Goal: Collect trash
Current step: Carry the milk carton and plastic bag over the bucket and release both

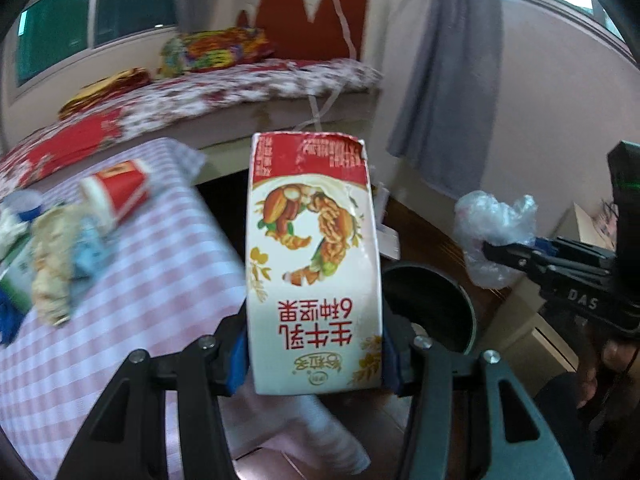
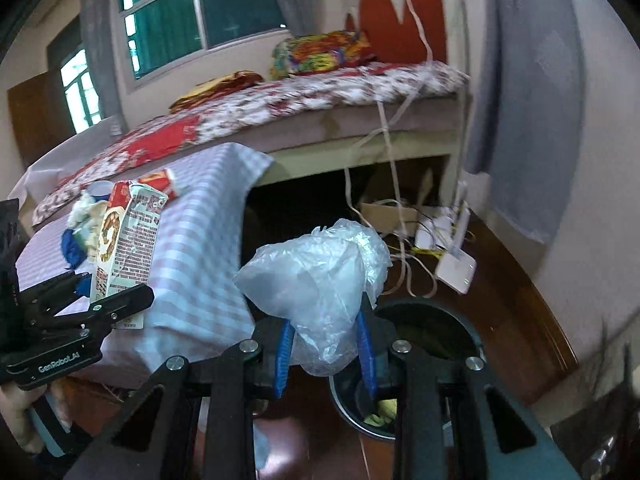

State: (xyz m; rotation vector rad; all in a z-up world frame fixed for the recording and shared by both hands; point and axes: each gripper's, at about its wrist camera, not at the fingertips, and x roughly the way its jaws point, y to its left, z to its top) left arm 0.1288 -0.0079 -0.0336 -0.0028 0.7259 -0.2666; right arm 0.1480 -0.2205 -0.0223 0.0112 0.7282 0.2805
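My left gripper (image 1: pixel 316 356) is shut on a white and red milk carton (image 1: pixel 312 256), held upside down in the air beside the table edge; the carton also shows in the right wrist view (image 2: pixel 124 240). My right gripper (image 2: pixel 326 344) is shut on a crumpled clear plastic bag (image 2: pixel 320 280), held above the round dark trash bin (image 2: pixel 468 332). In the left wrist view the bag (image 1: pixel 492 232) and the bin (image 1: pixel 432 304) are to the right of the carton. More trash lies on the pink checked table (image 1: pixel 152 272): a red paper cup (image 1: pixel 120 192) and crumpled wrappers (image 1: pixel 52 256).
A bed (image 2: pixel 320 96) with a floral cover stands behind the table. White cables and a power strip (image 2: pixel 452 240) lie on the dark wooden floor by the wall. A grey curtain (image 1: pixel 452 72) hangs at the right.
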